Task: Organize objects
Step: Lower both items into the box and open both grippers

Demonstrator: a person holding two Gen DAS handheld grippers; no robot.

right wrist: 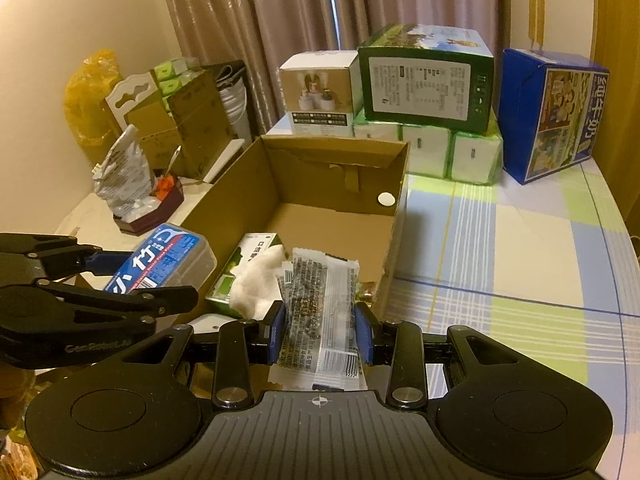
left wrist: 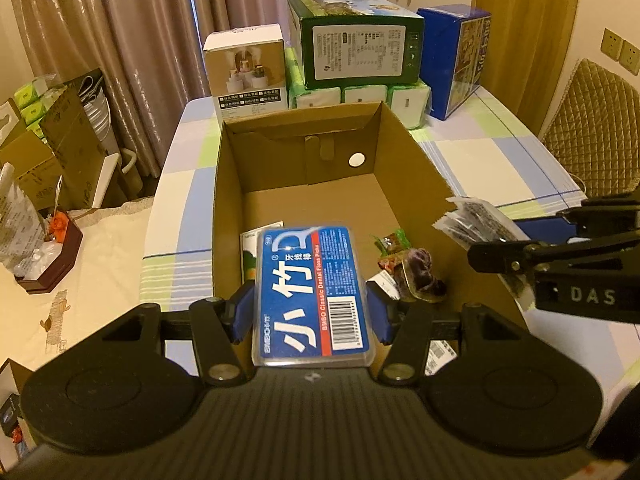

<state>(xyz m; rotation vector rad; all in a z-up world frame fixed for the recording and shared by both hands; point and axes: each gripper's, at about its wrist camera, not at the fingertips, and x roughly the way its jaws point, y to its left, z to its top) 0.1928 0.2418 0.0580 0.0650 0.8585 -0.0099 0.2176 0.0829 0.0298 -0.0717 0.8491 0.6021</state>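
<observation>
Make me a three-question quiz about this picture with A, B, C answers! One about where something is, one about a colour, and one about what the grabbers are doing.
1. Where is the white round sticker?
A. inside the cardboard box, on its far wall
B. on the blue milk carton
C. on the tablecloth

2. What colour is the dental floss pick case label, mostly?
A. green
B. blue
C. yellow

3. What is the right gripper doing?
A. hanging open, holding nothing
B. squeezing the white cloth
C. holding a clear printed snack packet

Answers: 1 A, the sticker sits on the inner far wall. 2 B, the label is blue with white letters and a red stripe. 3 C, the packet sits clamped between both blue pads, while the left gripper holds the case.
</observation>
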